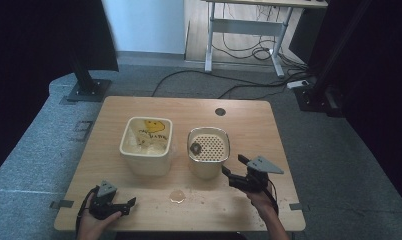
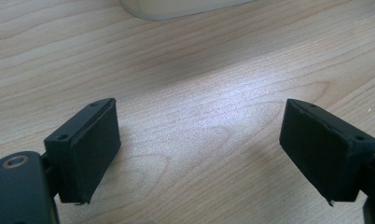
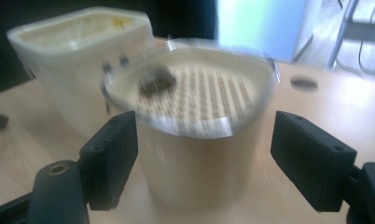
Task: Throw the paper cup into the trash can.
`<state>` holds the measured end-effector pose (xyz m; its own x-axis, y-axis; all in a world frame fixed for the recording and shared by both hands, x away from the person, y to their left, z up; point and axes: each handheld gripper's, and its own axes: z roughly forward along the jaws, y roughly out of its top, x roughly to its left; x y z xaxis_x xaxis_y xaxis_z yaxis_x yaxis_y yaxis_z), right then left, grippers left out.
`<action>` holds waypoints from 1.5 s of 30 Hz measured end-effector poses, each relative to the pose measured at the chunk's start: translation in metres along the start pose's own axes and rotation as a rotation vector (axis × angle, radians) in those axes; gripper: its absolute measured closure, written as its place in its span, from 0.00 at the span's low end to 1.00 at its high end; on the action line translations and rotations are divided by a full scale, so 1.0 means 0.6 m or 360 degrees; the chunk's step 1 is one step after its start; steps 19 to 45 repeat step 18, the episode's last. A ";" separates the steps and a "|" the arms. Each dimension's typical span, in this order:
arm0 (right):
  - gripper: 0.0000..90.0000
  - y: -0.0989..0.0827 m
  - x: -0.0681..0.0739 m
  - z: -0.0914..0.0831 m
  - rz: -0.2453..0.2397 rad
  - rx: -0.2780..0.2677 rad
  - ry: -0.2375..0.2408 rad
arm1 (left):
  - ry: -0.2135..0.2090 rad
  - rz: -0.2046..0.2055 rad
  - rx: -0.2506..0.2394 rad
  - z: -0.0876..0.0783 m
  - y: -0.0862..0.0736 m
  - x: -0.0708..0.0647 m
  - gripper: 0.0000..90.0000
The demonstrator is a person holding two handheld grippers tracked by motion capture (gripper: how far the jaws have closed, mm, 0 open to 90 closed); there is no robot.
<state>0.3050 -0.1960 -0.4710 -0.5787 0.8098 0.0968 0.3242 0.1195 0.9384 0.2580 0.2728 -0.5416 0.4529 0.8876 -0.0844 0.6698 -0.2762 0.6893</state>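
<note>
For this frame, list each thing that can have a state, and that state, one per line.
Strainer container: upright, uncovered, perforated insert in place with one dark lump on it.
Square container: upright, uncovered, yellowish contents.
Puddle: lying on the table in front of the containers.
Left gripper: jaws open, nothing between them.
Right gripper: jaws open on either side of the strainer container, not yet pressing it.

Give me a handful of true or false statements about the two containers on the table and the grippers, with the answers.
1. The right gripper is beside the round container with the perforated insert. True.
2. The square container stands to the right of the round one in the high view. False: it stands to its left.
3. The left gripper is clamped on a cup. False: its jaws are open over bare table.
4. A small dark object lies on the perforated insert. True.
5. The round container lies on its side. False: it is upright.
</note>
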 end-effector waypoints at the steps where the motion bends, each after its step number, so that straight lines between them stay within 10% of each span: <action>1: 0.26 -0.012 -0.005 -0.003 0.0013 0.0014 -0.0010 | 0.0001 0.0003 0.0003 0.001 0.000 0.000 0.13; 6: 0.26 -0.078 -0.037 -0.010 0.0100 0.0135 -0.0120 | 0.0020 -0.0007 0.0000 0.004 0.003 0.005 0.13; 15: 0.26 -0.098 -0.037 -0.005 0.0080 0.0205 -0.0180 | 0.0024 0.0014 0.0007 0.010 0.007 0.006 0.13; 45: 0.26 -0.102 -0.039 -0.004 0.0070 0.0229 -0.0193 | 0.0028 0.0017 0.0011 0.013 0.009 0.007 0.13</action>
